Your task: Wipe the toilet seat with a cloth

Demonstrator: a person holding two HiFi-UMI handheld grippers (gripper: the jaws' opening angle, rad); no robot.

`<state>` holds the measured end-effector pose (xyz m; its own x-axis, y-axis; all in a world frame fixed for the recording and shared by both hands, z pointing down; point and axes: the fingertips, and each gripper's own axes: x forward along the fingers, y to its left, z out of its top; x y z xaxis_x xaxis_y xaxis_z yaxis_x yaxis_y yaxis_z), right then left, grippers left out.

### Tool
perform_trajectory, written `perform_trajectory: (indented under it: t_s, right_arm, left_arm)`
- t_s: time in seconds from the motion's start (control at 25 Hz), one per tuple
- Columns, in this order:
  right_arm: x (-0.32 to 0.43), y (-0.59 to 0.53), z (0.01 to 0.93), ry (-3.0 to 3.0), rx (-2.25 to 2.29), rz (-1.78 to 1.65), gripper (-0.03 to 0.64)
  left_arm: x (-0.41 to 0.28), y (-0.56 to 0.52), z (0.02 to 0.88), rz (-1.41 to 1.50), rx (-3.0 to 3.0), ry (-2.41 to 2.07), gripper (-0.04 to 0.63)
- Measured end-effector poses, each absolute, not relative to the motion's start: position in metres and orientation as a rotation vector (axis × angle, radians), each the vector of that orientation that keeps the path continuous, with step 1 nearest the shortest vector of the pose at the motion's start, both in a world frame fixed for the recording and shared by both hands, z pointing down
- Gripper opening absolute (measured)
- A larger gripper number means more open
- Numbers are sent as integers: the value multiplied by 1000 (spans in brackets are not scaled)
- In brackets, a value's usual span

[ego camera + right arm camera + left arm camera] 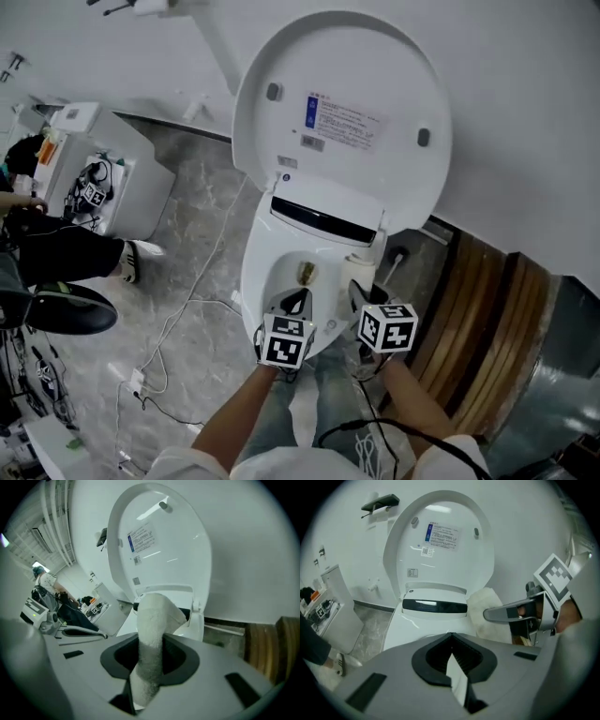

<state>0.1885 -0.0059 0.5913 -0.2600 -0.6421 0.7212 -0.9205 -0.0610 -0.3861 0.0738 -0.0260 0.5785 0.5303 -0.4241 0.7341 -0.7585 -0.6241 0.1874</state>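
The white toilet [264, 274] stands below me with its lid [342, 112] raised against the wall. Both grippers hover side by side above the front of the bowl. My right gripper [361, 295] is shut on a white cloth [152, 620], which sticks up out of its jaws as a folded roll; the cloth [356, 272] hangs over the right side of the rim. My left gripper [295, 305] is shut with nothing in it, its jaws [451, 644] closed in front of the seat. The left gripper view also catches the right gripper [506, 613] and the cloth [485, 611].
A low white cabinet [112, 169] stands at the left, with a person's leg and sandal [112, 258] beside it. White cables [178, 319] trail over the marble floor. Wooden boards [478, 319] lean at the right of the toilet.
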Motion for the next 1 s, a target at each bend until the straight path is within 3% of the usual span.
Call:
perform_trajectory:
  t_s: [0.6, 1.0]
  right_arm:
    - [112, 111, 463, -1694, 2086, 1314, 100]
    - [71, 156, 392, -1631, 2097, 1121, 100]
  left_arm:
    - [-16, 60, 452, 670, 2178, -964, 11]
    - [-40, 85, 354, 597, 2290, -963, 11]
